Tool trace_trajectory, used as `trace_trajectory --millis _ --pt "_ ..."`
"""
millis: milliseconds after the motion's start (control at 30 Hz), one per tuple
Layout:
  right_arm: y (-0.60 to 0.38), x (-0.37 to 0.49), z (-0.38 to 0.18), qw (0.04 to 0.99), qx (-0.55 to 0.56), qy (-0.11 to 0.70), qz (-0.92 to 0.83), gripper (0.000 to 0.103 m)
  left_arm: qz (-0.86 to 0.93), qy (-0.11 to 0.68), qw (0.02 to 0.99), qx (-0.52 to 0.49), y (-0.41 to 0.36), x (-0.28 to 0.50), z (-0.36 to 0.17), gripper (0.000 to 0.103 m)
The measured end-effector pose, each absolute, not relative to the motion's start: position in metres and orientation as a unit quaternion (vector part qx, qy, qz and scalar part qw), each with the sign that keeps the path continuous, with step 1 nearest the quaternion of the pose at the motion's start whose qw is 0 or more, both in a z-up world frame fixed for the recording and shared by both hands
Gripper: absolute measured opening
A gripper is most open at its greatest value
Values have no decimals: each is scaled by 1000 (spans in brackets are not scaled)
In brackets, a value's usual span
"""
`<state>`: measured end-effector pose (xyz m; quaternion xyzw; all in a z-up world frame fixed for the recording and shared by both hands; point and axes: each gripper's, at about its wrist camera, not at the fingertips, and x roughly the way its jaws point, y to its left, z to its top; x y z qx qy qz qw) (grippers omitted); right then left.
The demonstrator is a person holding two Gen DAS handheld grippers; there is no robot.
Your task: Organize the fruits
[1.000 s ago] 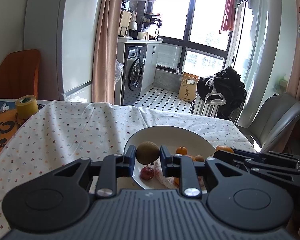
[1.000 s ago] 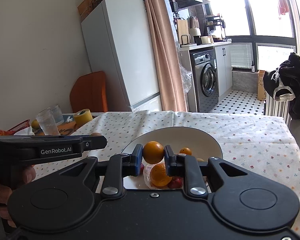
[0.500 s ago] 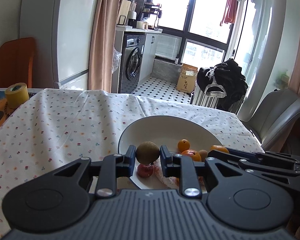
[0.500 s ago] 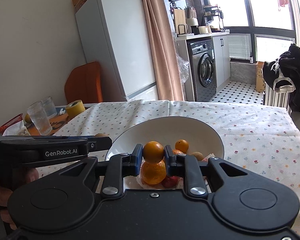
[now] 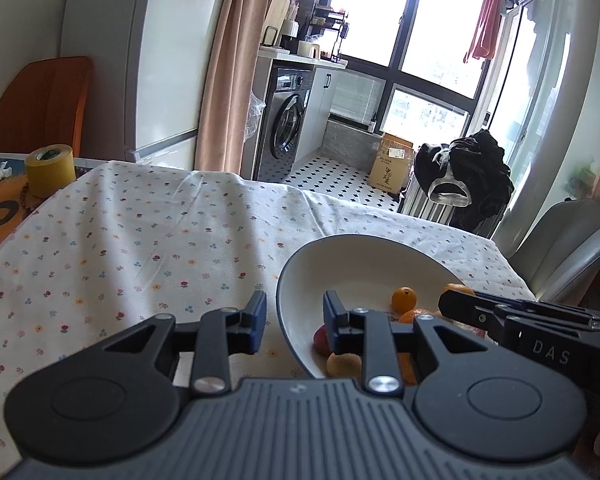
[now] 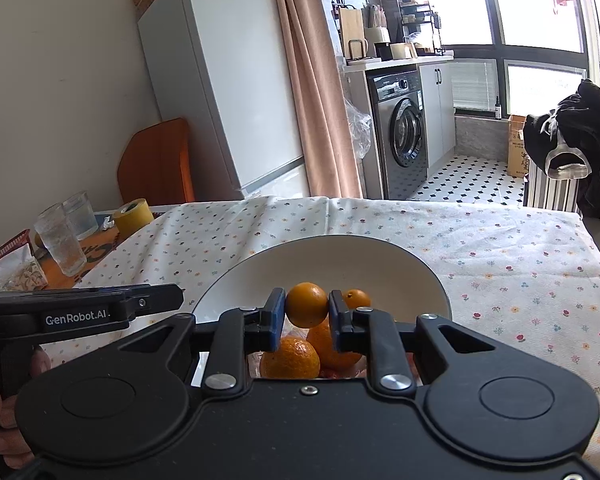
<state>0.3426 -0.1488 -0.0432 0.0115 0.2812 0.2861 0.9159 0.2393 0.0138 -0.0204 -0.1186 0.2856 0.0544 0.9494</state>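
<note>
Blue-padded fingers of my right tool (image 6: 307,312) are clamped on a small orange (image 6: 307,305), one pad on each side; the fruit is near round, so I read no long axis and cannot see a stem end. It hangs over the near part of the white bowl (image 6: 380,254), above two larger oranges (image 6: 291,358) lying in the bowl. A smaller orange (image 6: 356,298) sits just behind the right finger. My right tool points level across the desk toward the far wall.

My left tool (image 5: 295,322) has its fingers apart with nothing between them, straddling the bowl's left rim (image 5: 284,296). A brownish kiwi (image 5: 342,364) lies in the bowl just below the right finger, beside a red fruit (image 5: 320,340). A hand (image 6: 2,420) grips the left tool's handle. Flowered cloth (image 5: 140,240) covers the desk.
</note>
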Motion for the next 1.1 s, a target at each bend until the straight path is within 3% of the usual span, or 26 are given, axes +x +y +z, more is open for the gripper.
trace_trajectory --millis 267,367,767,1100 --pt "-136 351 -39 914 11 275 297 22 71 291 946 -121 25 233 -21 32" --pt "-134 350 -37 913 13 267 309 30 73 292 946 -122 27 231 -21 35" --pt "-142 334 -39 908 22 280 311 33 86 284 948 -112 27 214 -17 68" --pt "-145 312 -37 906 21 284 312 40 104 284 947 -106 31 192 -15 86"
